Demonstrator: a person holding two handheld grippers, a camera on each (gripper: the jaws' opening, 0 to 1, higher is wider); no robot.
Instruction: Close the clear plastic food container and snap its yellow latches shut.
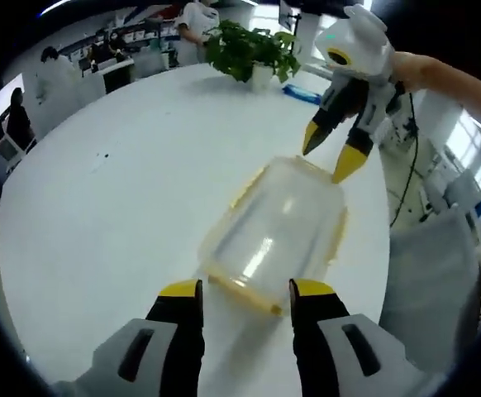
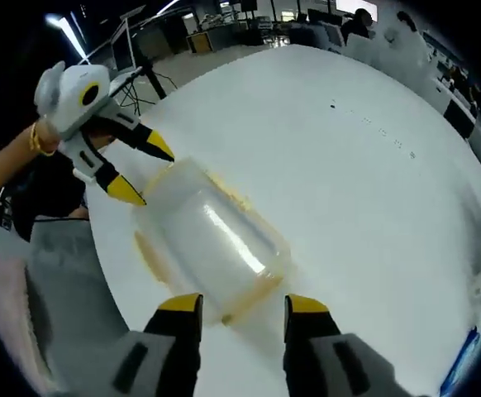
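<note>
White round table (image 1: pixel 125 207) fills most of the left gripper view, with a leafy potted plant (image 1: pixel 253 50) at about 12 o'clock near its far edge and people in white coats (image 1: pixel 54 78) standing by benches at 10 o'clock in the room behind

On the table, near its edge, sits the clear plastic food container (image 1: pixel 278 231), lid on, with yellow latches (image 1: pixel 240 294) along its rim. From the left gripper (image 1: pixel 245 289) it lies just ahead, at 12 o'clock of the jaws. Those jaws stand wide apart, yellow-tipped, one to each side of the container's near end and holding nothing; whether the tips touch the rim is hard to tell

At 1 o'clock in that view the right gripper (image 1: pixel 330 161) comes down from a person's hand, its two yellow tips parted and poised at the far end of the container, the lower tip just beside or touching the lid edge

In the right gripper view the same container (image 2: pixel 211 244) lies just ahead of the right gripper (image 2: pixel 240 304), whose jaws are spread wide around its near end, empty. A yellow latch (image 2: pixel 253 298) shows between them. The left gripper (image 2: pixel 141 169) enters at 10 o'clock, held by a hand with a gold bangle (image 2: pixel 35 139), jaws open at the container's far end. The table (image 2: pixel 348 165) runs away toward 1 o'clock
</note>
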